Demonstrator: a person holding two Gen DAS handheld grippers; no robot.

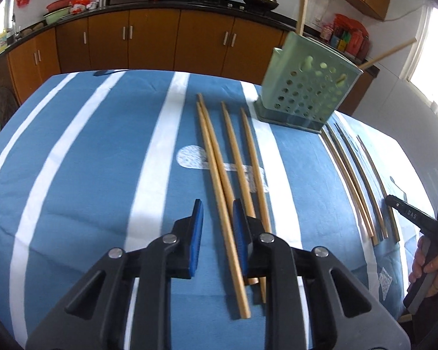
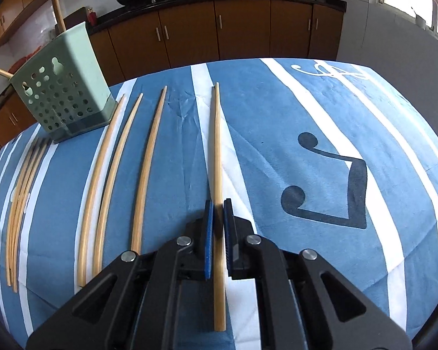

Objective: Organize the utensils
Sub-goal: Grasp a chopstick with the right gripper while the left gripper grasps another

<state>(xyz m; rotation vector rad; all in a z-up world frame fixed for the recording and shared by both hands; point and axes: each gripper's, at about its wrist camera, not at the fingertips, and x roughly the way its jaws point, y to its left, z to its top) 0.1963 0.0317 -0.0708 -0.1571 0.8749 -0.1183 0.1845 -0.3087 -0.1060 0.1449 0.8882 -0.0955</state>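
Observation:
Several wooden chopsticks lie on a blue striped tablecloth point(image 1: 73, 160). My left gripper point(image 1: 217, 213) is open, and one chopstick point(image 1: 219, 198) of a group of several runs between its blue pads, untouched. My right gripper point(image 2: 218, 213) is shut on a single chopstick point(image 2: 217, 151) that points away toward the far edge. Three more chopsticks point(image 2: 122, 160) lie to its left. A green perforated utensil holder point(image 1: 306, 87) stands at the back with two chopsticks sticking out of it; it also shows in the right wrist view point(image 2: 64, 93).
Another group of chopsticks point(image 1: 359, 180) lies right of the holder. The right gripper's handle and hand point(image 1: 429, 248) show at the left view's right edge. Brown kitchen cabinets point(image 1: 160, 38) with woks on the counter stand behind the table.

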